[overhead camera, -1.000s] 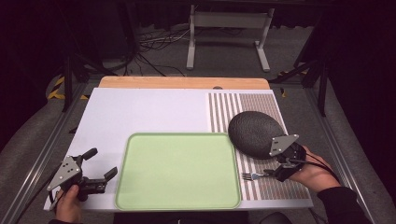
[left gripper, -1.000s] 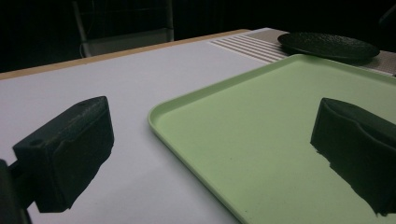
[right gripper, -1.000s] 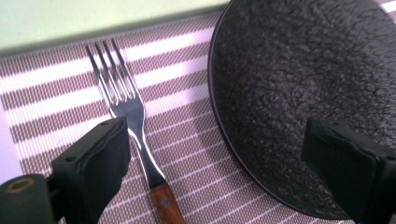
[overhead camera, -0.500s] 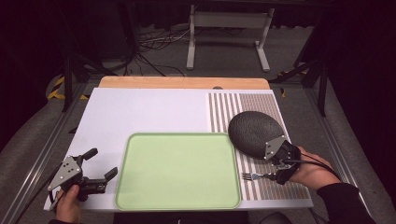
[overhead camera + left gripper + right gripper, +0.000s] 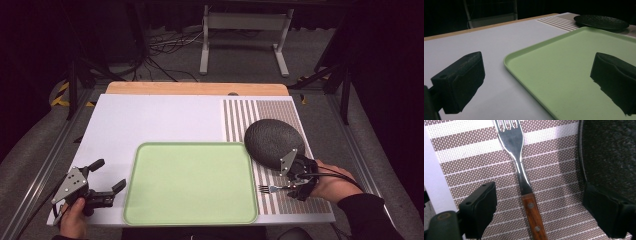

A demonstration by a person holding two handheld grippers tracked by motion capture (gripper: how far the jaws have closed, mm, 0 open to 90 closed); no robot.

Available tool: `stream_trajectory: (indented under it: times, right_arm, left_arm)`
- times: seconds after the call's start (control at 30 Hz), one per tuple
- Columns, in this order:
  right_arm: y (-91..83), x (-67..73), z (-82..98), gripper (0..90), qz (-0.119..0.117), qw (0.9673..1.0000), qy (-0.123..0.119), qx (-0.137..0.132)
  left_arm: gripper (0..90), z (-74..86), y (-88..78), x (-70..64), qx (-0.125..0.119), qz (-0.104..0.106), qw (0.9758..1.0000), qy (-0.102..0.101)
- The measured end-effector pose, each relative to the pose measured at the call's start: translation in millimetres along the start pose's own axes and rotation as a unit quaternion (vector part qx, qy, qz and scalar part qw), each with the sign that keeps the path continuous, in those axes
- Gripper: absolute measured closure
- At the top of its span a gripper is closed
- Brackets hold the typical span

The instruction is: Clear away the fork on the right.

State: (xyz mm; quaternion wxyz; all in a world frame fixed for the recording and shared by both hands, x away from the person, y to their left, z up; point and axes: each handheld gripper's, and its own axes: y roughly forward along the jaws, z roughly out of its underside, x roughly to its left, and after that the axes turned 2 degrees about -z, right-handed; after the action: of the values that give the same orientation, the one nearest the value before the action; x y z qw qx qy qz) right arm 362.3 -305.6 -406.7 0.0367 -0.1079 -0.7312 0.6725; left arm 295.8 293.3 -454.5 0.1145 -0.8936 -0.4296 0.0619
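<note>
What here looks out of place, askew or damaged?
Nothing stands out. The fork lies flat on the striped mat beside the dark plate, the green tray sits square and bare, and no spill or damage shows.

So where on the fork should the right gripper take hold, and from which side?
On the wooden handle, from straight above. The fork lies flat on the striped placemat, handle toward the right gripper, whose open jaws stand on either side of it. The riveted handle looks thicker and less slick than the thin metal neck. The dark plate lies close on one side, so watch that jaw.
</note>
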Motion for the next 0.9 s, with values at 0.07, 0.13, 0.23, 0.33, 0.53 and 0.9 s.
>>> stream_trajectory:
  times: [0.07, 0.13, 0.23, 0.33, 0.53, 0.9]
  right_arm:
    - [-0.4, 1.1, -0.4, 20.2, -0.006, 1.0000, -0.003, -0.001]
    - [0.7, 2.2, -0.6, 27.7, -0.009, 0.9998, -0.017, -0.002]
    - [3.8, 1.5, 1.7, 39.1, -0.016, 0.9998, -0.010, 0.007]
    - [5.4, 0.3, 4.4, 44.9, -0.025, 0.9996, -0.010, 0.012]
    - [5.2, -1.1, 9.7, 64.4, -0.023, 0.9992, -0.022, 0.023]
    - [5.0, -1.7, 9.4, 76.6, -0.048, 0.9964, -0.061, 0.033]
  left_arm:
    - [0.1, 0.0, -0.1, 0.3, 0.002, 0.001, 1.0000, 0.000]
    - [0.1, 0.0, 0.0, 0.3, 0.002, 0.001, 1.0000, 0.000]
    - [0.1, 0.0, 0.5, -0.1, 0.003, 0.002, 1.0000, 0.000]
    - [0.1, 0.1, 0.7, -0.4, 0.002, 0.001, 1.0000, 0.000]
    - [0.1, 0.2, 0.8, -0.4, 0.006, 0.002, 1.0000, -0.001]
    - [0.1, 0.4, 0.9, 0.2, 0.002, 0.003, 1.0000, -0.002]
